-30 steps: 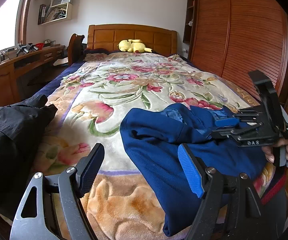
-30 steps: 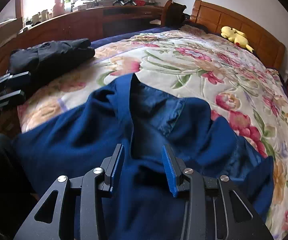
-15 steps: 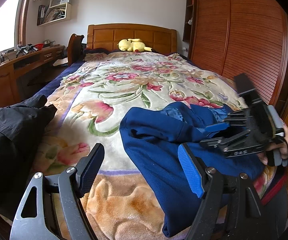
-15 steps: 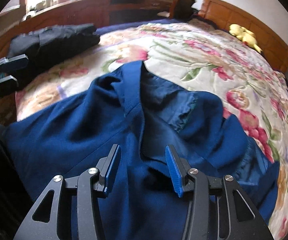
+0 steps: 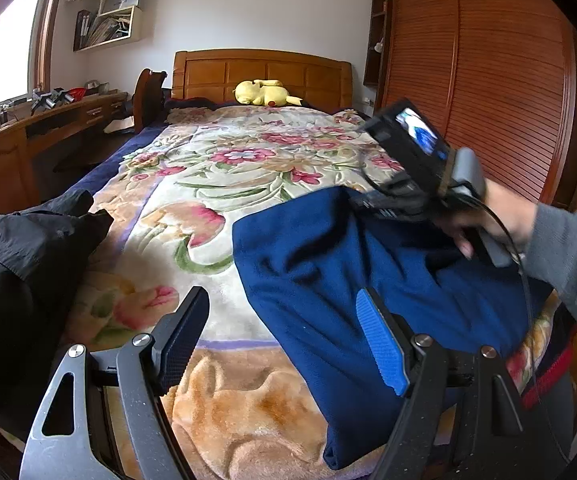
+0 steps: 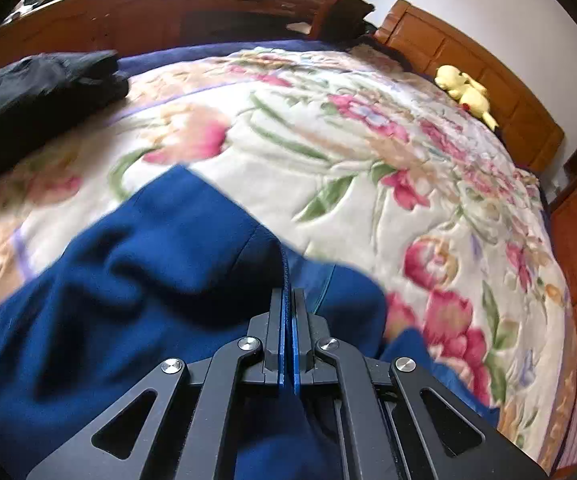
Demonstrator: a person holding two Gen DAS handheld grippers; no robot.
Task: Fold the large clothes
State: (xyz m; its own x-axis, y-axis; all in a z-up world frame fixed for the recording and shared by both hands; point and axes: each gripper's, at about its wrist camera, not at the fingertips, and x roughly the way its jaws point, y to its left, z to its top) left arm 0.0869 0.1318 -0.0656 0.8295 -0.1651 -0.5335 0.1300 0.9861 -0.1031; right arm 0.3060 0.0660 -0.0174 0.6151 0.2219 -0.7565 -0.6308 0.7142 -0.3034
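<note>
A large dark blue garment (image 5: pixel 348 280) lies bunched at the near right end of the floral bed; it also fills the lower left of the right wrist view (image 6: pixel 148 280). My right gripper (image 6: pixel 288 300) is shut on a fold of the blue garment and lifts it off the blanket; in the left wrist view it shows at the garment's far edge (image 5: pixel 372 204), held by a hand. My left gripper (image 5: pixel 280 340) is open and empty, low over the bed's near end, left of the garment.
A black garment (image 5: pixel 20 256) lies piled at the bed's near left corner. A yellow plush toy (image 5: pixel 264 93) rests by the wooden headboard. A wooden desk (image 5: pixel 28 136) runs along the left wall, and a wooden wardrobe (image 5: pixel 488 80) stands on the right.
My right gripper has closed on a fold of the blue garment and pulled it up and back, covering the lining. My left gripper has stayed still and open.
</note>
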